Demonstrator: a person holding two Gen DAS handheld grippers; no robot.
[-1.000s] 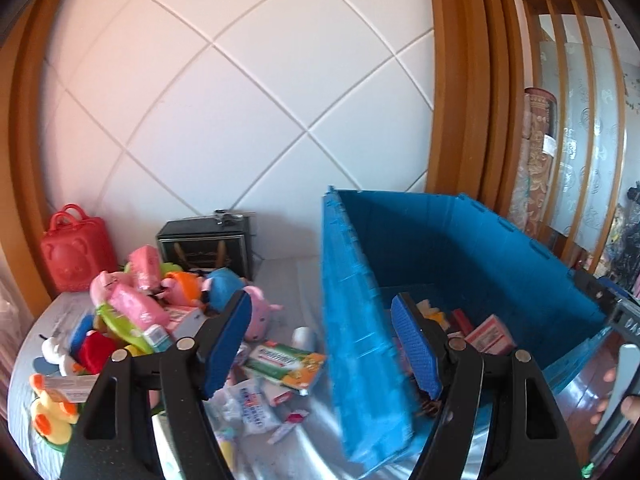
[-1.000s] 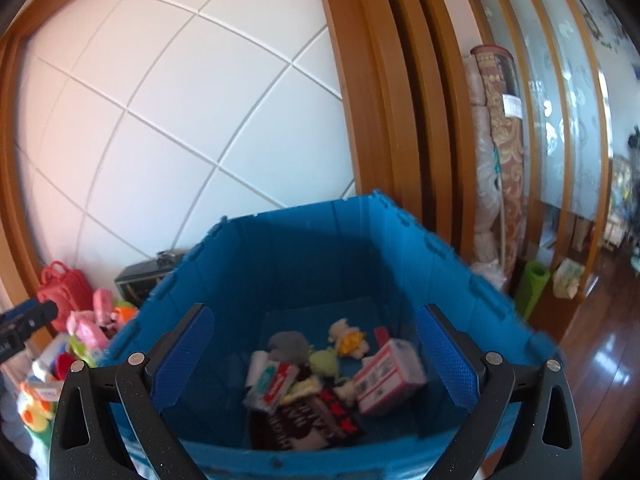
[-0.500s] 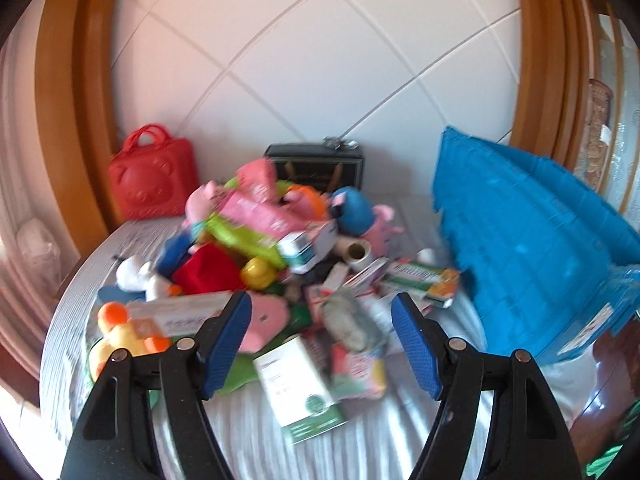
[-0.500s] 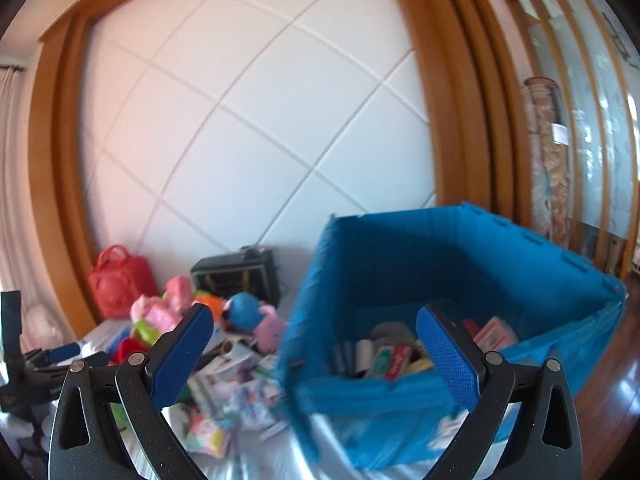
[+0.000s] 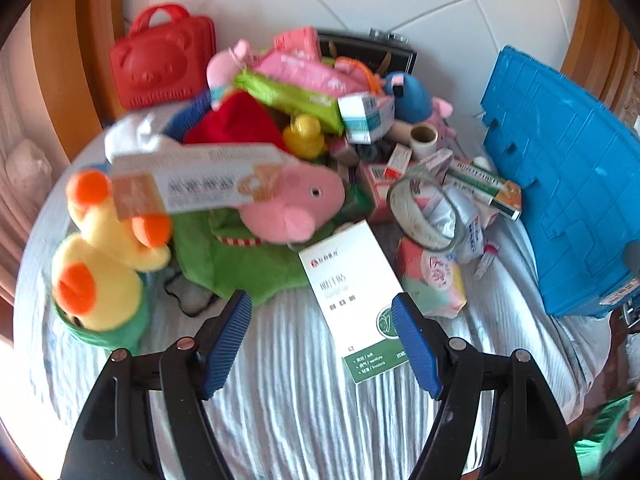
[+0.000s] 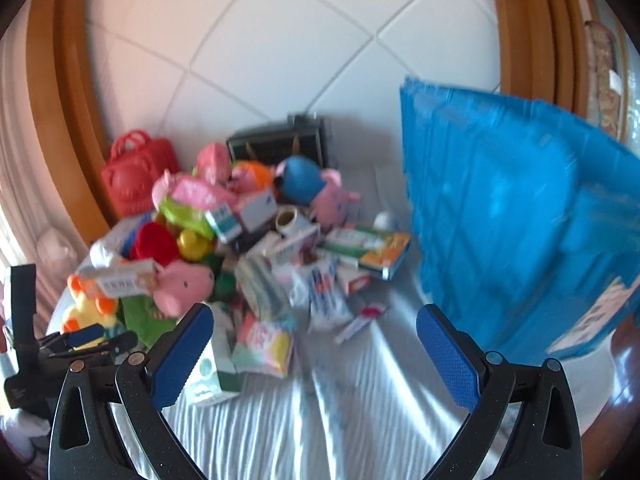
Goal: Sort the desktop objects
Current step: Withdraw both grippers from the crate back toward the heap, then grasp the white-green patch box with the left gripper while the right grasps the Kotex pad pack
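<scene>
A heap of toys and small boxes covers the white-clothed table (image 5: 288,412). In the left wrist view my left gripper (image 5: 322,340) hangs open and empty just above the near end of a white and green box (image 5: 352,296); behind it lie a pink pig plush (image 5: 292,204), a yellow duck plush (image 5: 100,268) and a green plush (image 5: 224,256). The right wrist view shows my right gripper (image 6: 316,348) open and empty over bare cloth, in front of the same heap (image 6: 256,248). The left gripper (image 6: 84,340) shows at that view's left edge. The blue crate (image 6: 516,216) stands to the right.
A red bear-faced case (image 5: 162,64) and a black box (image 5: 368,50) stand against the white panelled wall behind the heap. A long green and orange carton (image 5: 484,188) lies beside the crate (image 5: 568,184). Wooden frames flank the wall; the table edge drops off at right.
Both grippers swung left and downward from the blue crate to the heap. The left gripper now hovers low over the white and green box. Both stayed open and empty.
</scene>
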